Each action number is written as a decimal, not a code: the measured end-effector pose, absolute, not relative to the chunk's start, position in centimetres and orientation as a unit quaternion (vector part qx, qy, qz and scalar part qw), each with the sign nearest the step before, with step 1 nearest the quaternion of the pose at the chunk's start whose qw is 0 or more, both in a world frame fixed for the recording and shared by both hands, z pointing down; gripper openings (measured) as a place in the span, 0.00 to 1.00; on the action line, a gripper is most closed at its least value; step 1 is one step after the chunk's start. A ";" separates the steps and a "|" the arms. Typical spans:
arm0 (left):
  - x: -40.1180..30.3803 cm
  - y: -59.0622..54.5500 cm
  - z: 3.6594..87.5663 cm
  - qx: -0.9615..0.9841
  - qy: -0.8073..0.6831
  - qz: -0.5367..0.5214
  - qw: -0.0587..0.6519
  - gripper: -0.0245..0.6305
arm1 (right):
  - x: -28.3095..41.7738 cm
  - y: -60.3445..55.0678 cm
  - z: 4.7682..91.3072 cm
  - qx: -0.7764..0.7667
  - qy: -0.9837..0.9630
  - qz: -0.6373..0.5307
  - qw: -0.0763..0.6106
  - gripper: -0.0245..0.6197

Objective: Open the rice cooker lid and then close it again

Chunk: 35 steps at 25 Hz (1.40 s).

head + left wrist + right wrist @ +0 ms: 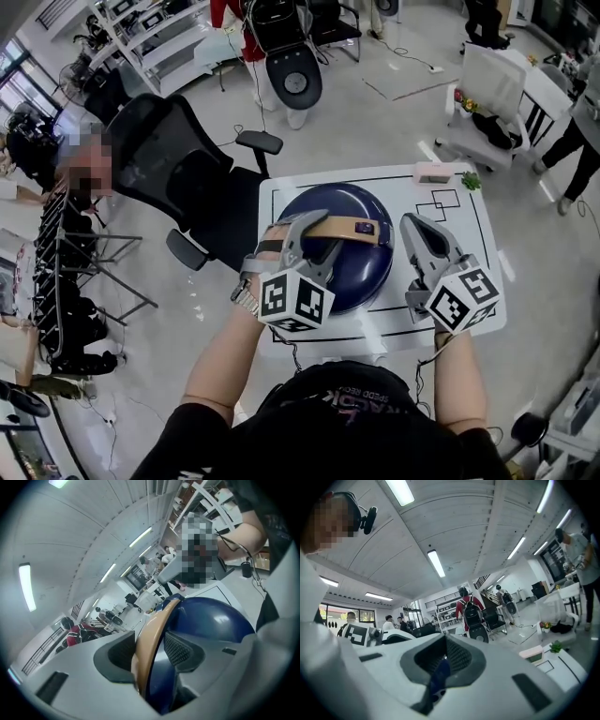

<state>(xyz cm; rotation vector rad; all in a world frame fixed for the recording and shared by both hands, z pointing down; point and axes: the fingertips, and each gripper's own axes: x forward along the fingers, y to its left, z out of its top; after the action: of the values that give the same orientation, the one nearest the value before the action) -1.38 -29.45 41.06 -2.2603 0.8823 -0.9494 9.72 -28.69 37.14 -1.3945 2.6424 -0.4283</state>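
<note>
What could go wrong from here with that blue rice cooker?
The left hand-held gripper pinches only the thin tan handle, so it might slip out. The rice cooker sits unbraced on the table, with the right hand-held gripper shut beside it, so pulling might tip it.

On the bench (281, 202), a rice cooker (361, 211), with a small box (433, 172) behind it, rightward. Left of the bench, an office chair (173, 155).

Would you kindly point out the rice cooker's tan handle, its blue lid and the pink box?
tan handle (345, 228): head view, middle of the strap.
blue lid (347, 199): head view, bare dome beyond the handle.
pink box (433, 172): head view, its top face.
</note>
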 end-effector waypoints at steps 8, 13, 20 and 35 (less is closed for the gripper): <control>-3.6 -29.7 38.5 -0.857 0.355 -0.293 0.230 0.33 | 11.0 -28.6 36.7 -0.474 0.866 -0.141 0.073 0.04; -6.1 -30.1 36.7 -0.870 0.383 -0.245 0.192 0.32 | 10.9 -28.5 36.4 -0.472 0.866 -0.141 0.078 0.04; -9.6 -30.3 34.6 -0.876 0.420 -0.183 0.150 0.31 | 7.6 -28.2 36.4 -0.444 0.883 -0.137 0.065 0.04; -17.7 -31.1 33.3 -0.851 0.501 -0.120 0.104 0.24 | 0.3 -28.9 35.7 -0.397 0.907 -0.126 0.054 0.04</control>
<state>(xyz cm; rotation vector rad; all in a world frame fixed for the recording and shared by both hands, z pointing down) -17.71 -31.13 33.26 -2.5093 1.4778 -0.3535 0.34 -28.88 35.67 -1.2069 2.7565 -0.3841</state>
